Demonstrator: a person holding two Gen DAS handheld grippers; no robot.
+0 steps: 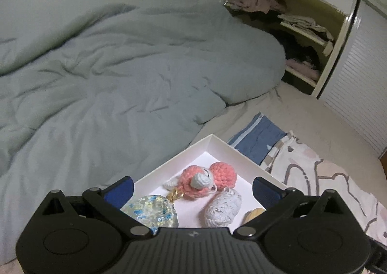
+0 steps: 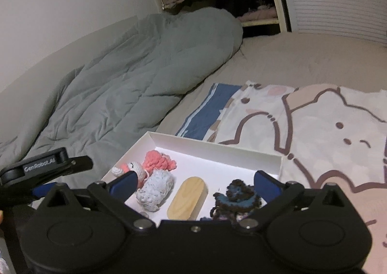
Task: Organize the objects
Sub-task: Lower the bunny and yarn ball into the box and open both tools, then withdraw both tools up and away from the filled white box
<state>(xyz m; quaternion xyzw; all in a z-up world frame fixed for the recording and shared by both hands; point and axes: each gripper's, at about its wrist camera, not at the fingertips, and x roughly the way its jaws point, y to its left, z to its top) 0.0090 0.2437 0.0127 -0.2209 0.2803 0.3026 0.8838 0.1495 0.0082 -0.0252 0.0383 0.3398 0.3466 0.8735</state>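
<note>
Tray [image 1: 232, 150] lies below both wide-spread grippers [image 1: 193, 188] [image 2: 196, 183]

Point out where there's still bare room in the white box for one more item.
The white box is bare along its far wall, behind the wooden oval block and the dark yarn piece, out to the far right corner. The left end is crowded: pink crochet toy, white yarn bundle and iridescent piece sit packed together.

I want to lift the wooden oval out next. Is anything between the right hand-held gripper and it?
Nothing visible. The right hand-held gripper stands open above the wooden oval, which lies uncovered in the white box.
</note>
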